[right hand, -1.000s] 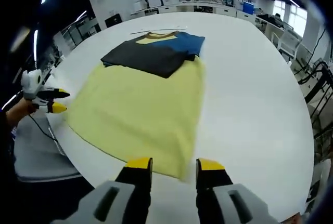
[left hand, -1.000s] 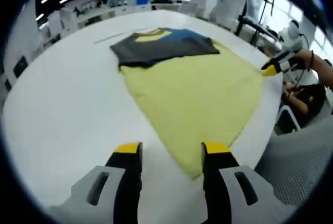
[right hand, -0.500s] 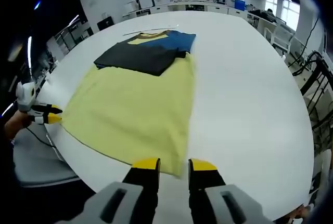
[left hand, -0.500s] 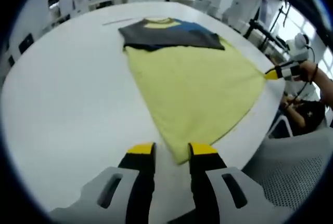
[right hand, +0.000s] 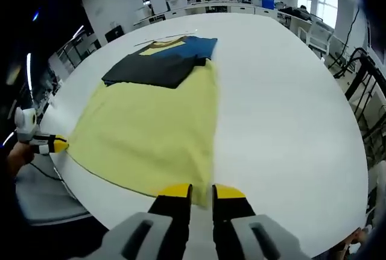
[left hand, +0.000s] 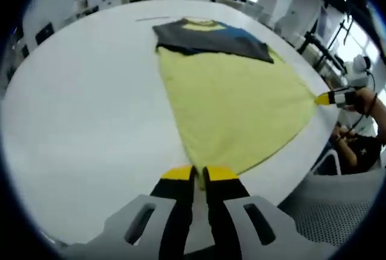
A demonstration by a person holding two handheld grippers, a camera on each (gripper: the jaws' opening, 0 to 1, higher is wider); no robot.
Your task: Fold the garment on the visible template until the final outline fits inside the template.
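one yellow garment (left hand: pixel 235 106) spread flat on white desk (left hand: pixel 78 109), long axis running from near hem to far collar end, where dark grey and blue part (left hand: pixel 211 35) lies. left gripper (left hand: pixel 199 175) fingers nearly closed, pinching near hem corner; right gripper (right hand: pixel 201 191) fingers likewise pinching other hem corner.

open-plan lab: long white table (right hand: pixel 289 109), distant workbenches (right hand: pixel 229 8).

Yellow garment (left hand: pixel 232 106) lies flat on the white table, dark sleeves folded in.
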